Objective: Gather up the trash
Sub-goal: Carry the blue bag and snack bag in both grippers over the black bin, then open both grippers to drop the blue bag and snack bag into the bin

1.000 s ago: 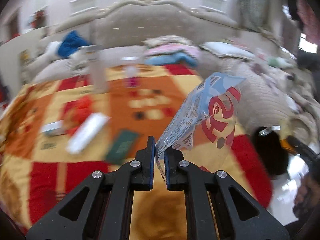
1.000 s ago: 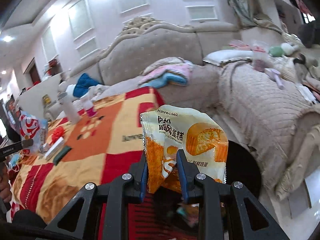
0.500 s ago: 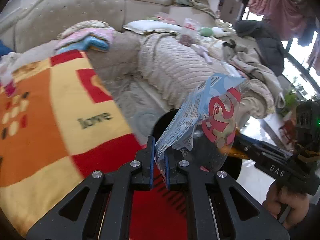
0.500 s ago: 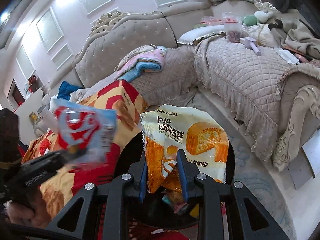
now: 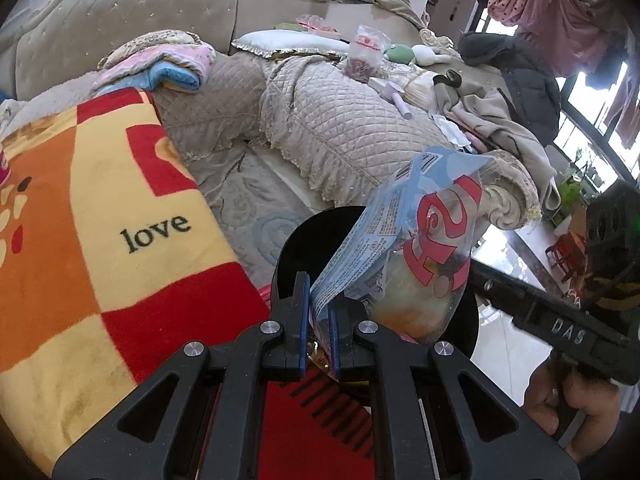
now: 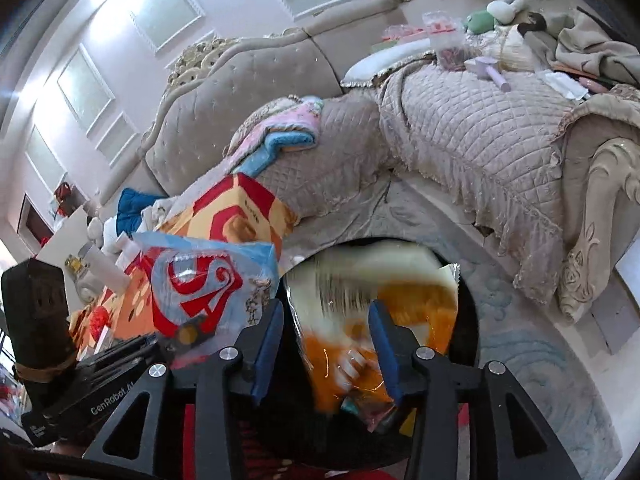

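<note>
Left wrist view: your left tool [image 5: 319, 330] was clamped tight on the lower edge of the blue-and-red wrapper [image 5: 404, 252], fingers nearly touching through the film. The wrapper rose up and to the right of the fingers, right above the black bin [image 5: 296, 252]. The patterned blanket [image 5: 100, 208] lay off to the left, and your right tool [image 5: 552, 320] reached in from the right.

Right wrist view: your right tool [image 6: 328, 348] stood wide open, gripping nothing. The orange snack packet [image 6: 360, 320], blurred, sat between and beyond the fingers, over the bin's [image 6: 466, 316] mouth. The wrapper [image 6: 200, 288] hung just left.
</note>
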Demonstrator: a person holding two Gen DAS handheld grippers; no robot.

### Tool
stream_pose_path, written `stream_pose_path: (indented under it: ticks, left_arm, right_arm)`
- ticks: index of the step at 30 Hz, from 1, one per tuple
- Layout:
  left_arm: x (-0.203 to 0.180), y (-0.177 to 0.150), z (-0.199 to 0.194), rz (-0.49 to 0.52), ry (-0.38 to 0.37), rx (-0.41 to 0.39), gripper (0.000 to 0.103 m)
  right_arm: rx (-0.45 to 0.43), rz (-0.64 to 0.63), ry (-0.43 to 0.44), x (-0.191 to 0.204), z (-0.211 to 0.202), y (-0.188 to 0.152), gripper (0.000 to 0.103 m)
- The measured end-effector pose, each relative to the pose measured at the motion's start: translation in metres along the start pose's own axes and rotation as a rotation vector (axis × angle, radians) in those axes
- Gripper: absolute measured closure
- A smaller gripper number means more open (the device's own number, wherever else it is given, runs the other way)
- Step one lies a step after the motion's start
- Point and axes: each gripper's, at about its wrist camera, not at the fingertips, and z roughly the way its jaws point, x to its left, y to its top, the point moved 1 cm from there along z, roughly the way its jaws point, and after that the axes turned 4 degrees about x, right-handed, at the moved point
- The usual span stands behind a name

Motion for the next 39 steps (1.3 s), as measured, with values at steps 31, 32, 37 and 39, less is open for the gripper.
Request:
stream_pose_path:
  ticks: [31, 32, 37, 39]
  left_arm:
    - [0.113, -0.025, -0.119, -0.247, 0.189, -0.151, 0.036]
    - [0.129, -0.029, -0.130, -0.267, 0.204, -0.153, 0.036]
    - [0.197, -0.054, -0.176, -0.283, 0.348, -0.186, 0.036]
    - [0.233, -0.072, -0.192, -0.268, 0.442, -0.182, 0.035]
  right_arm:
    - [-0.173, -0.135, -0.071, 0.082, -0.007, -0.007, 0.059]
    - [-0.167, -0.173, -0.067, 0.094, -0.003, -0.010, 0.059]
    - [-0.105, -0.329, -0.019, 0.139, 0.017, -0.031, 0.056]
    - [-0.068, -0.394, -0.006, 0.156, 0.028, -0.042, 0.056]
